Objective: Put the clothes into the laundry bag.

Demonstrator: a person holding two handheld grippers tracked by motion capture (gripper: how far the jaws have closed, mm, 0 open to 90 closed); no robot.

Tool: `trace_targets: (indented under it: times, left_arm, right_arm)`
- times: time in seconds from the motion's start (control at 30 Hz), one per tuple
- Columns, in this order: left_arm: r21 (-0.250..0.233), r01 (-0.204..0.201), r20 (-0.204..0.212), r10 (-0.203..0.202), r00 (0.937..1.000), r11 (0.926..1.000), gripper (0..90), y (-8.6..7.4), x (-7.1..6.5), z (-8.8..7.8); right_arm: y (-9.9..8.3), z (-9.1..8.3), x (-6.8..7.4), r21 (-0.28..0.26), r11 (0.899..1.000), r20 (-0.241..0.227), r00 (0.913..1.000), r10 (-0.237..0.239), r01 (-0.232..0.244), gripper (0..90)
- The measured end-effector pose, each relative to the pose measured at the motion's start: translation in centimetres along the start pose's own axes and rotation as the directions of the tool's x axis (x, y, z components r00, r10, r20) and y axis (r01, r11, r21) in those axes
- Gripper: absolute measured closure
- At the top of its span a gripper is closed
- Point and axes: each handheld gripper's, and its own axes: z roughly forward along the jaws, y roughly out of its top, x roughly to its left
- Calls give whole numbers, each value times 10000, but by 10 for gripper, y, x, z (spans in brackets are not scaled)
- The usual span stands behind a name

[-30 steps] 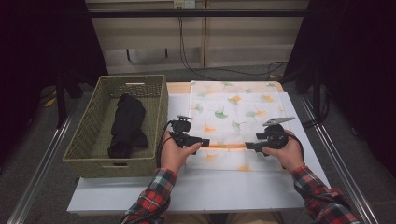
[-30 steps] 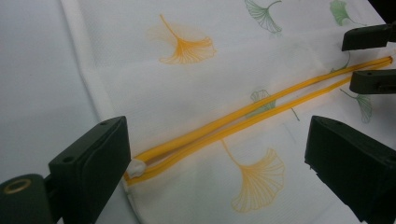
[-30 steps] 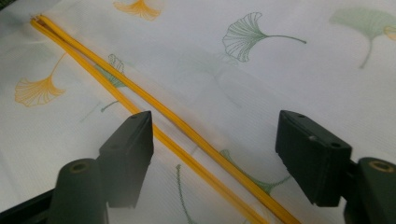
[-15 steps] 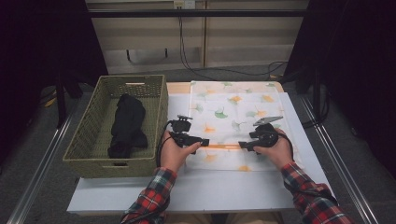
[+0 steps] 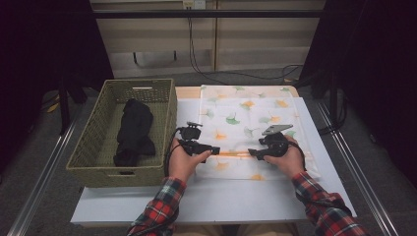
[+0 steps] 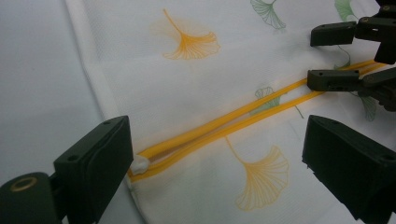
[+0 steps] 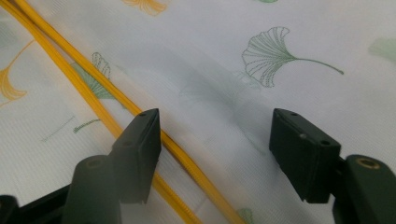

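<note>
High view alone shows basket [image 5: 96, 147] at 9 o'clock of mesh bag [image 5: 246, 105] on desk [image 5: 206, 196]. Left gripper [image 6: 219, 154] spread, straddling yellow zipper [image 6: 224, 123]; right gripper [image 7: 212, 140] spread, just been closing, zipper by one jaw.

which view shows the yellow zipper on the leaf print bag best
The left gripper view: the yellow zipper runs from its white end toward the right gripper. The right gripper view shows a shorter stretch. The high view shows a thin line.
</note>
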Motion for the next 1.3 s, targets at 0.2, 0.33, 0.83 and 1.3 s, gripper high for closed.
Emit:
trace_targets:
  times: [0.2, 0.33, 0.83, 1.3]
  left_arm:
    - [25, -135, -22, 135, 9999, 9999, 86, 1, -5, 1]
    - [31, -134, 55, 134, 9999, 9999, 88, 2, -5, 2]
    - [23, -66, 5, 66, 10000, 10000, 93, 1, -3, -1]
    - [-37, -205, 227, 206, 9995, 9998, 77, 1, -4, -2]
  right_arm:
    - [-3, -3, -3, -216, 9994, 145, 9996, 262, -259, 555]
    - [0, -3, -3, -21, 9993, 129, 9992, 370, -370, 627]
    - [4, -3, -9, 167, 9947, 105, 9948, 1010, -1012, 893]
    - [11, -8, -16, 382, 9837, -333, 9836, 1770, -1758, 900]
